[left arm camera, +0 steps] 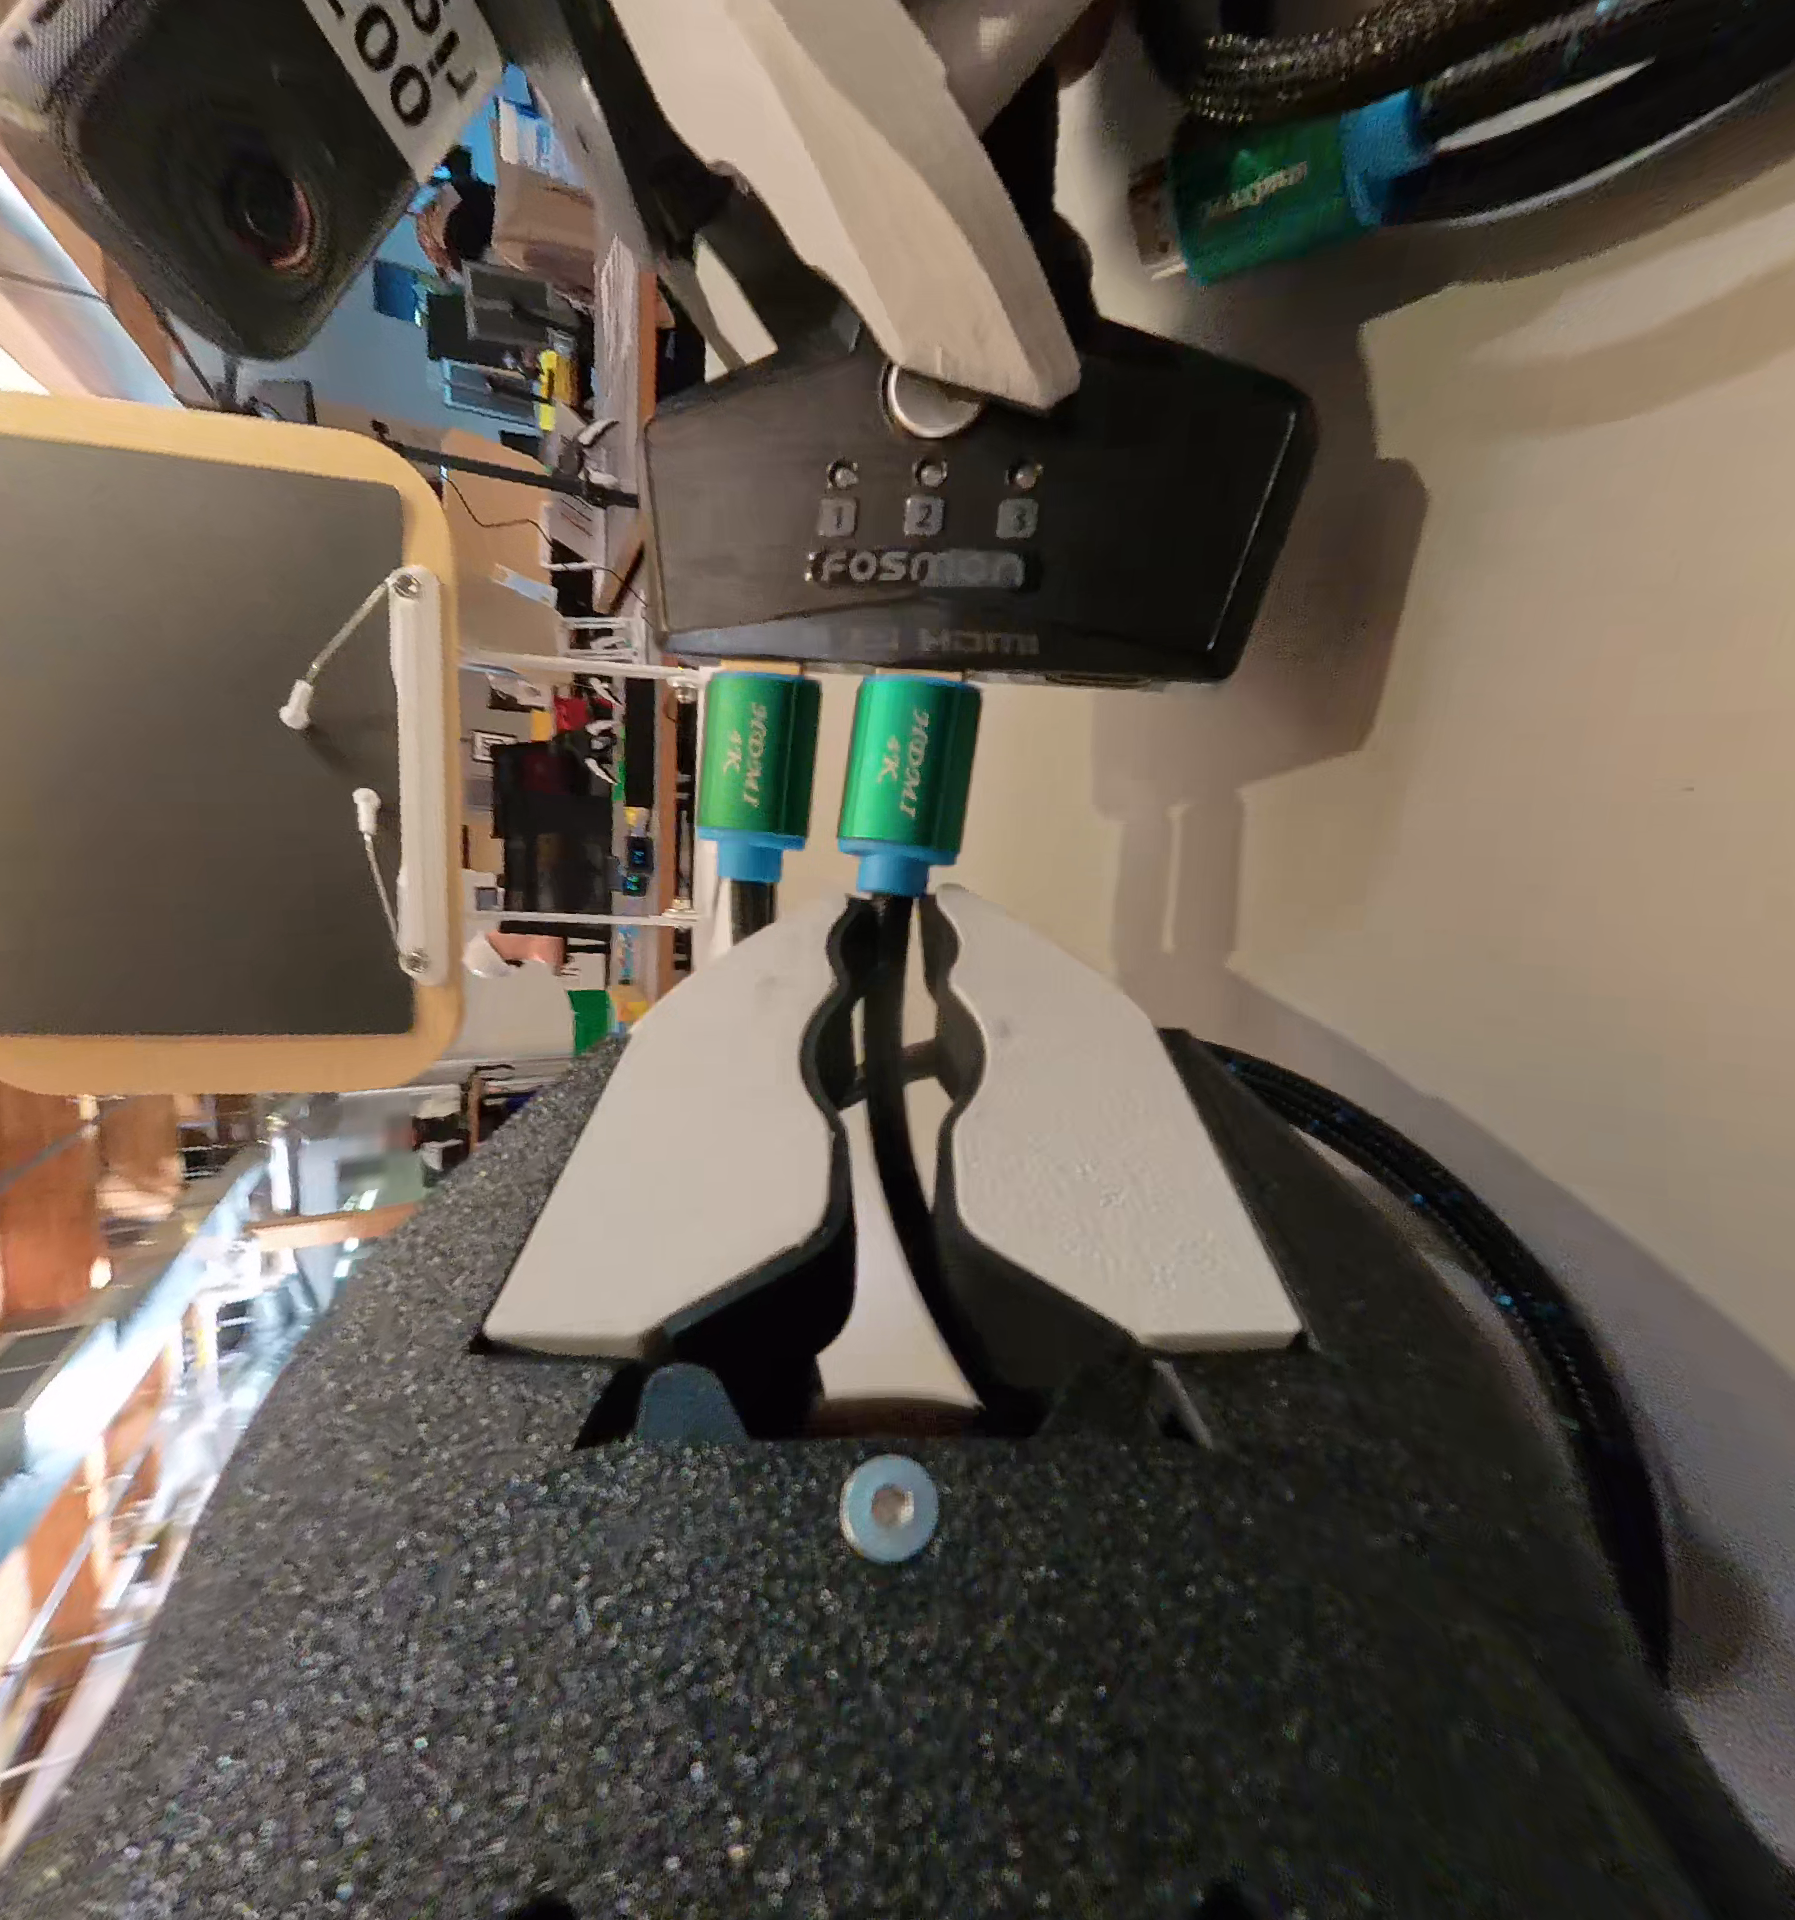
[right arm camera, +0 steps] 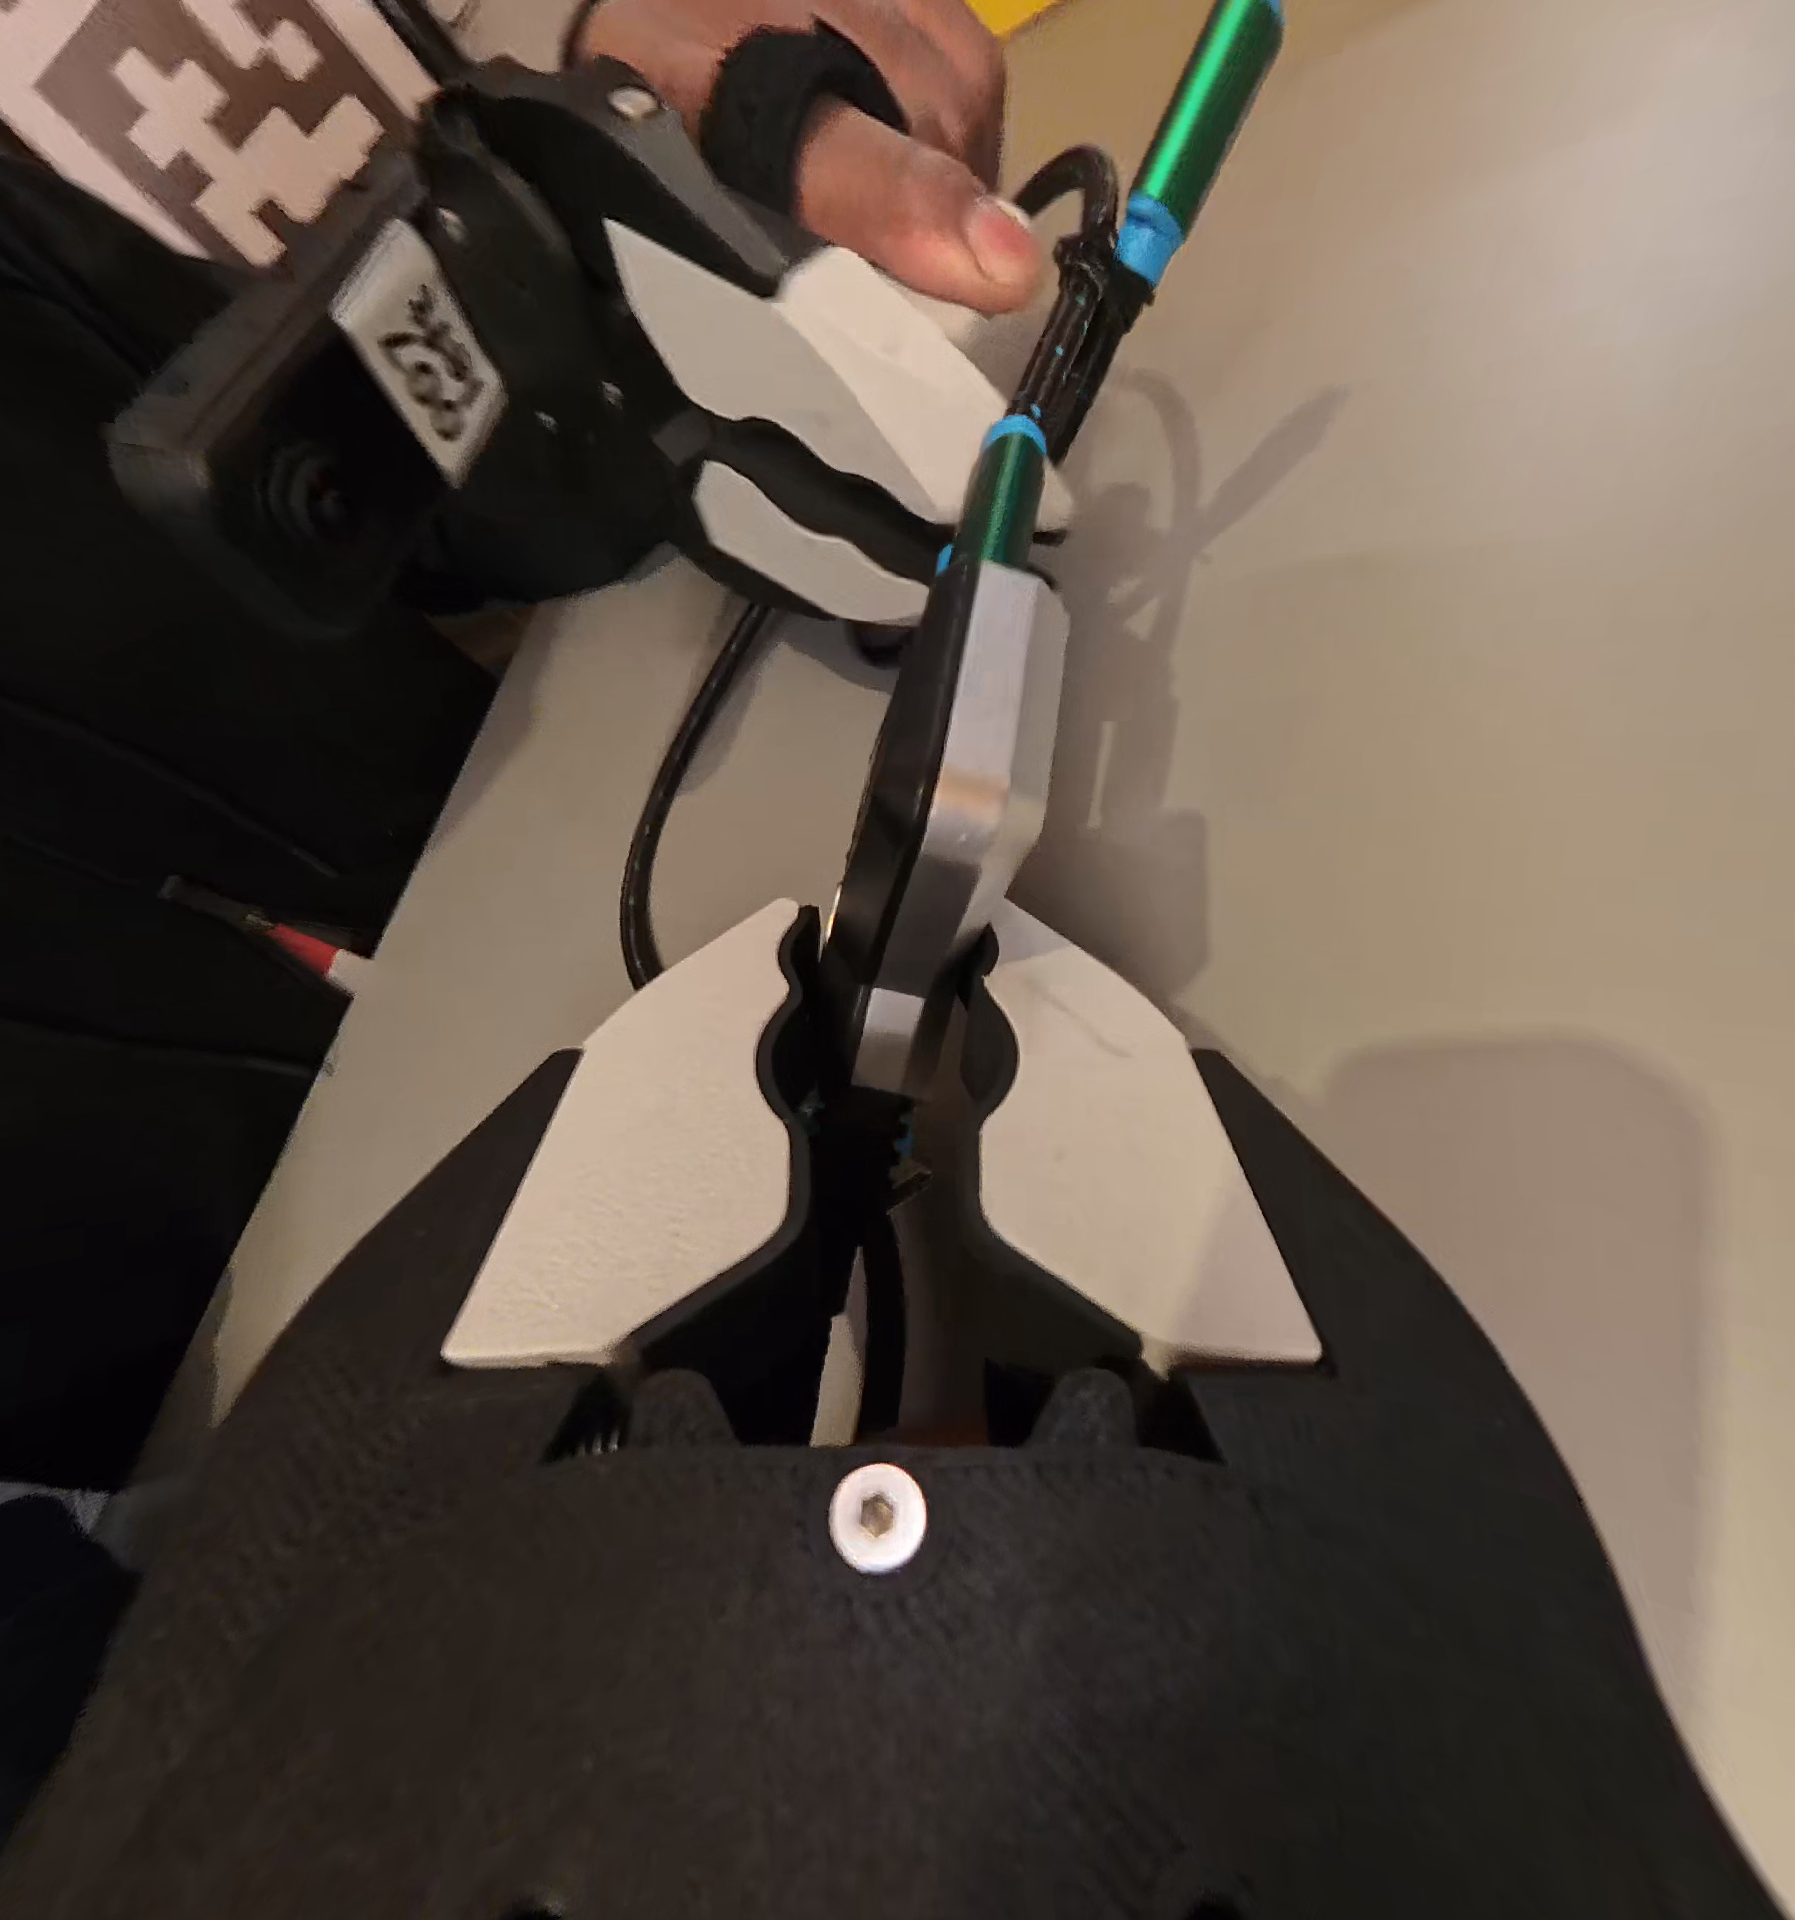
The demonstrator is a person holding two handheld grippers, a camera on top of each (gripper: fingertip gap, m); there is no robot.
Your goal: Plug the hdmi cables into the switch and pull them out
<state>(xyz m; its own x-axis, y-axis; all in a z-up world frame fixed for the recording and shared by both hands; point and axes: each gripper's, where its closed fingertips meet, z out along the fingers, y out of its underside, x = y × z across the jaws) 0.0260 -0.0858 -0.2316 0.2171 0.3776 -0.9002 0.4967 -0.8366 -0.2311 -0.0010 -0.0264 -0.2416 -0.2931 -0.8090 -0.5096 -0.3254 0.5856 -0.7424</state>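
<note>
Switch [left arm camera: 976, 520] third port open | two plugged cables [left arm camera: 831, 769] crowd the other side | bare surface [left arm camera: 1547, 727] beside it

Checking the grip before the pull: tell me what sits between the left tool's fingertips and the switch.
In the left wrist view, a green plug seated in the switch; the left tool pinches its black cable just behind it.

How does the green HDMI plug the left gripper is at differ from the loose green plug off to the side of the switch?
The gripped-cable plug is seated in the switch; the loose plug sits unplugged beside it, metal tip bare. The left gripper is closed on the seated plug's cable just behind its blue collar; nothing holds the loose one. They point in different directions. Both have green shells, blue collars and black braided cable.
</note>
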